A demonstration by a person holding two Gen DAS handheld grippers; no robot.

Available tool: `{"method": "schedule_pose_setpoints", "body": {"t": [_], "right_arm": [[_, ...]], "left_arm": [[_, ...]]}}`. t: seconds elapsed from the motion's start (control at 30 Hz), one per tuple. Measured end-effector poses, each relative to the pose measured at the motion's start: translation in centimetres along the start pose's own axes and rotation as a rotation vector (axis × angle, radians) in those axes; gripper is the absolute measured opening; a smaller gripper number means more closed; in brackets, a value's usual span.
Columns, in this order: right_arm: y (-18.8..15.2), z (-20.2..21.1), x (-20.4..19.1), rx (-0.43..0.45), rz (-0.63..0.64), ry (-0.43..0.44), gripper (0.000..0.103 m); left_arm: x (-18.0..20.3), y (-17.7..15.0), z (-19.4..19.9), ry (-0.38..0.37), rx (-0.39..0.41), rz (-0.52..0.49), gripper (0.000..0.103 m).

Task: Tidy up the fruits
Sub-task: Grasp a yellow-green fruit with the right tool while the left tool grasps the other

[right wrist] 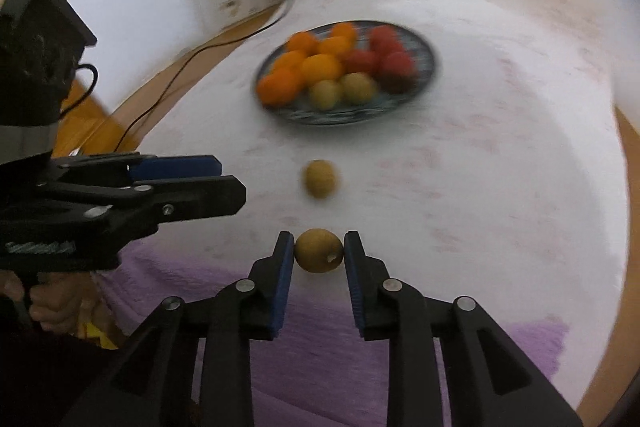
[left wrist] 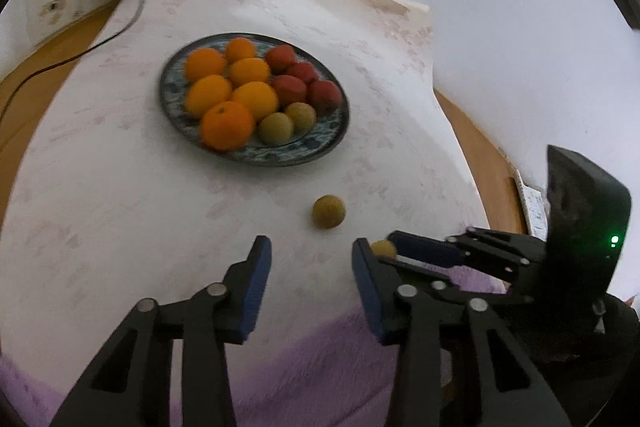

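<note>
Left wrist view: left tongs (left wrist: pixel 311 267) spread, nothing between the pads, tips low over the white cloth (left wrist: pixel 100 187). Loose fruit (left wrist: pixel 328 211), small and yellow-green, sits on the cloth just ahead of the tips, slightly toward the right pad, not touching either. Plate (left wrist: pixel 256 155) further ahead and a bit left, well apart from the tips; it carries oranges (left wrist: pixel 227 125) on its left side, red fruits (left wrist: pixel 289 89) on its right, and two yellow-green ones (left wrist: pixel 276 127) at the near edge. Right tongs (left wrist: pixel 386 247) come in from the right, just beside the left tongs' right pad, pinching a second small fruit (left wrist: pixel 383 248), mostly hidden behind that pad. Right wrist view: right tongs (right wrist: pixel 319 251) pressed onto the held fruit (right wrist: pixel 319 251), both blue pads touching its sides. Loose fruit (right wrist: pixel 320 179) lies straight ahead of the tips, near but apart. Plate (right wrist: pixel 320 117) beyond that, in line, blurred. Left tongs (right wrist: pixel 218 183) enter from the left, side-on, tips near the loose fruit's left; their gap can't be read in this view. A hand (right wrist: pixel 52 301) grips their handle at lower left. Purple cloth (right wrist: pixel 320 367) under the right tongs' fingers.
</note>
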State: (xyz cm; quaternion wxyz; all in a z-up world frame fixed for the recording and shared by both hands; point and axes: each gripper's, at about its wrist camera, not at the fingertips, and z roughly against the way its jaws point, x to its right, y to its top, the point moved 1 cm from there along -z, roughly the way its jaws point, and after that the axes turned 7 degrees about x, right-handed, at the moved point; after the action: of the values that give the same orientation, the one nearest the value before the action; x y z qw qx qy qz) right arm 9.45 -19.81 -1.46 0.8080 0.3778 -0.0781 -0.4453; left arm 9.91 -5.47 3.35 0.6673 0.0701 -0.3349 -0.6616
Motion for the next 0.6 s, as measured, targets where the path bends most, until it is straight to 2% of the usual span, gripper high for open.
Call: {"method": "schedule_pose_setpoints", "body": {"t": [0.27, 0.33, 0.47, 0.6], "right_arm": [[-0.5, 1.0, 2.6, -0.001, -0.055, -0.061, 0.027], [-0.6, 1.2, 2.9, 0.002, -0.059, -0.067, 0.027], [-0.4, 1.6, 2.7, 0.013, -0.071, -0.063, 0.027], [0.4, 2.4, 2.1, 0.039, -0.061, -0.051, 0.027]], "left_arm": [[1.6, 0.8, -4.7, 0.027, -0.032, -0.047, 0.038], [1.8, 0.9, -4.8, 0.020, -0.012, -0.060, 0.024], [2.2, 0.5, -4.8, 0.011, -0.005, -0.081, 0.024], [2.6, 0.3, -3.1, 0.012, 0.028, -0.101, 0.024]]}}
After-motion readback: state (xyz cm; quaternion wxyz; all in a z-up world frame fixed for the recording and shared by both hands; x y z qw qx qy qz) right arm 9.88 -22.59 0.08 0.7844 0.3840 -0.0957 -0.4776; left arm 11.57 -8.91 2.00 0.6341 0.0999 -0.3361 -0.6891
